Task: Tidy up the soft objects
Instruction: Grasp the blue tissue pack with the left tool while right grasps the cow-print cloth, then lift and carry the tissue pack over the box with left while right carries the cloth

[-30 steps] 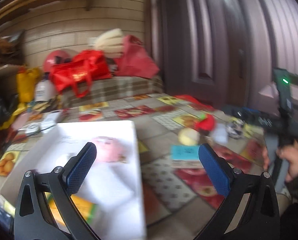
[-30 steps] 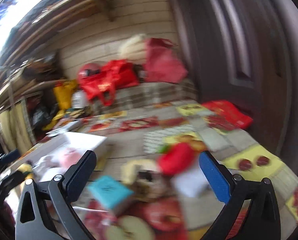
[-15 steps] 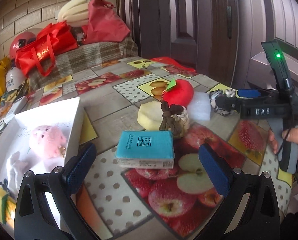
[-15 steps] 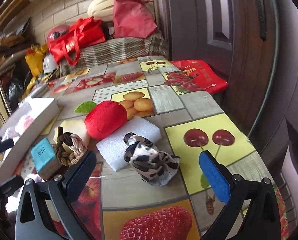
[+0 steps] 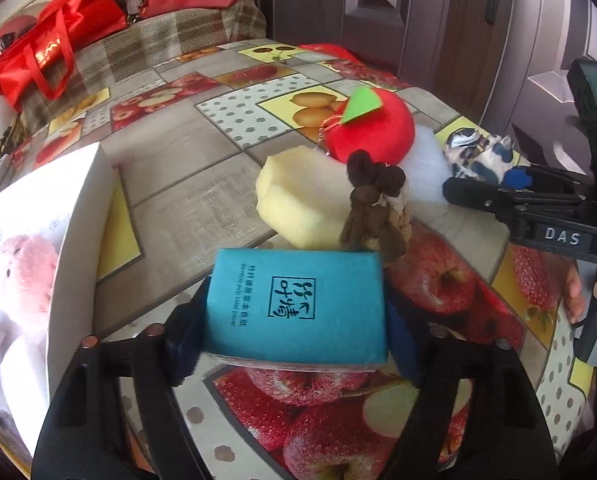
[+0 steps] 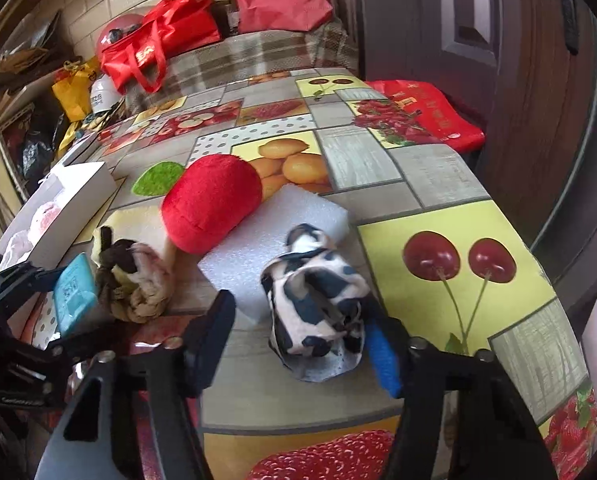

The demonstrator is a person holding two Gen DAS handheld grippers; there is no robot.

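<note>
While closing, left claw [image 5: 298,344] flanks teal tissue pack [image 5: 298,304]; right claw [image 6: 298,344] half-shut beside spotted cloth [image 6: 318,304], left pad apart.

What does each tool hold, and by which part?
Both tools have just been closing. The left tool clamps the teal tissue pack by its short sides. The right tool only straddles the cow-print cloth.

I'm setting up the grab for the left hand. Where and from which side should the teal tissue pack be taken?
Take the teal tissue pack across its two short ends, coming down from above at the near edge. It lies flat, label up, and its soft block shape gives parallel sides. The left tongs already straddle it this way and have just been closing.
</note>
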